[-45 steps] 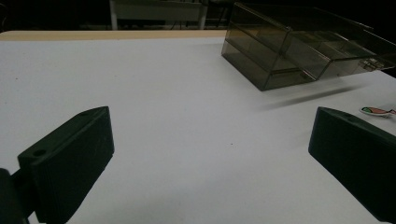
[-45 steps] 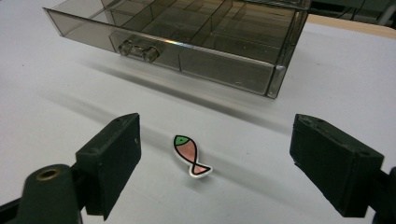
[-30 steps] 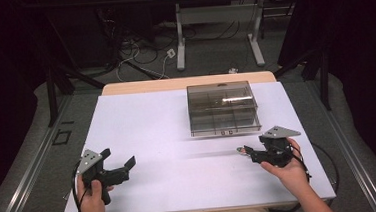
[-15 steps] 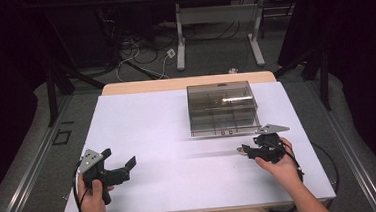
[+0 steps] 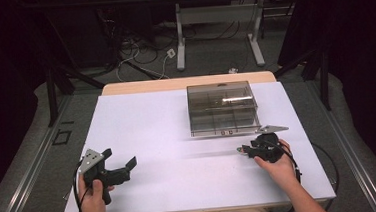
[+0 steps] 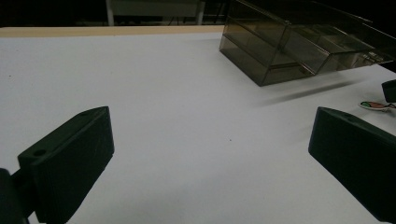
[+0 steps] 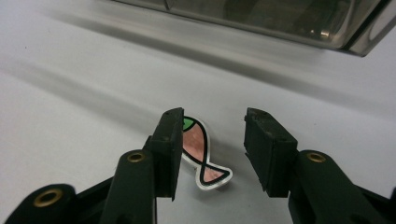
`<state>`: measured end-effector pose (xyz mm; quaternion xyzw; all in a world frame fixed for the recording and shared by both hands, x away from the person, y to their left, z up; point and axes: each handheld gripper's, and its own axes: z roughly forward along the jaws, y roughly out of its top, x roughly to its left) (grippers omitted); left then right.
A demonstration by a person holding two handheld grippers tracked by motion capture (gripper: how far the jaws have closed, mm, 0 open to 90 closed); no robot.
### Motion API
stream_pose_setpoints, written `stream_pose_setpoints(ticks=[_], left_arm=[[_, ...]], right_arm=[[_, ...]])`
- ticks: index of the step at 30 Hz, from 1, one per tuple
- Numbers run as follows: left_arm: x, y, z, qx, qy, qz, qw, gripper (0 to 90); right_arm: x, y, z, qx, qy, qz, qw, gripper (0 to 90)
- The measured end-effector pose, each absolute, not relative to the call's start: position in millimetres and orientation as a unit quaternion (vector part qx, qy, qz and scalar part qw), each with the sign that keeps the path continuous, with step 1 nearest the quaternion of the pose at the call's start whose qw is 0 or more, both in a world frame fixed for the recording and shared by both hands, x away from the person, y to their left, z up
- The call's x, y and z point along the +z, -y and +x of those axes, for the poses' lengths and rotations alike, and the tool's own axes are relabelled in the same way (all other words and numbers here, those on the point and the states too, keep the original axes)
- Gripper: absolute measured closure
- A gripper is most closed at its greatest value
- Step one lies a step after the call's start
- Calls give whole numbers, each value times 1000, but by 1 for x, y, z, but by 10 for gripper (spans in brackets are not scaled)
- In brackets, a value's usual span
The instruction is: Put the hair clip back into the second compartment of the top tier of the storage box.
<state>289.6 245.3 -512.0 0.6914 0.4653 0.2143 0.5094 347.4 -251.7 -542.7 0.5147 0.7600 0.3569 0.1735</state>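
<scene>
Right gripper view: we see the right gripper unclenched, jaws straddling a flat fish-shaped sticker lying on the white table near the smoked plastic organizer box; we should lower squarely before closing; the left gripper hovers released, well apart.

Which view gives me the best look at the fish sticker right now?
The right gripper view: the fish sticker lies flat on the white table, close up, between the open right claw. The left gripper view catches it small at the right edge. The high view shows only a speck by that claw.
</scene>
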Motion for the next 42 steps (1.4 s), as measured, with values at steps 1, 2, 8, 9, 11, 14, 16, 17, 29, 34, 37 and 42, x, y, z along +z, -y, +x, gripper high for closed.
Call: stream_pose_setpoints(ticks=[1, 2, 8, 9, 11, 14, 16, 17, 29, 34, 37, 42], left_arm=[[-512, -245, 290, 215, -465, 691, 510, 4], [-512, -245, 289, 215, -465, 691, 510, 4], [-512, -246, 289, 214, -466, 690, 511, 4], [-512, -246, 289, 215, -466, 690, 511, 4], [-512, -246, 289, 215, -466, 690, 511, 4], [-512, -246, 289, 214, -467, 690, 510, 4], [-512, -246, 289, 214, -467, 690, 510, 4], [-512, -246, 289, 214, -467, 690, 510, 4], [-512, -246, 289, 215, -466, 690, 510, 3], [-512, -246, 289, 214, -467, 690, 510, 4], [-512, -246, 289, 214, -467, 690, 510, 4], [-512, -247, 289, 215, -467, 690, 510, 3]], right_arm=[[-543, 251, 347, 354, -761, 516, 170, 583], [-544, 251, 348, 353, -762, 516, 171, 590], [-547, 249, 350, 349, -765, 516, 167, 619], [-548, 249, 350, 347, -765, 517, 164, 623], [-548, 249, 350, 348, -765, 518, 161, 628], [-550, 249, 351, 345, -767, 518, 154, 636], [-551, 249, 351, 344, -768, 518, 153, 642], [-550, 248, 351, 343, -767, 521, 149, 647], [-551, 247, 351, 346, -770, 522, 124, 714], [-552, 246, 351, 346, -773, 520, 114, 749], [-552, 244, 350, 341, -778, 515, 113, 774], [-552, 241, 349, 339, -783, 509, 114, 808]])
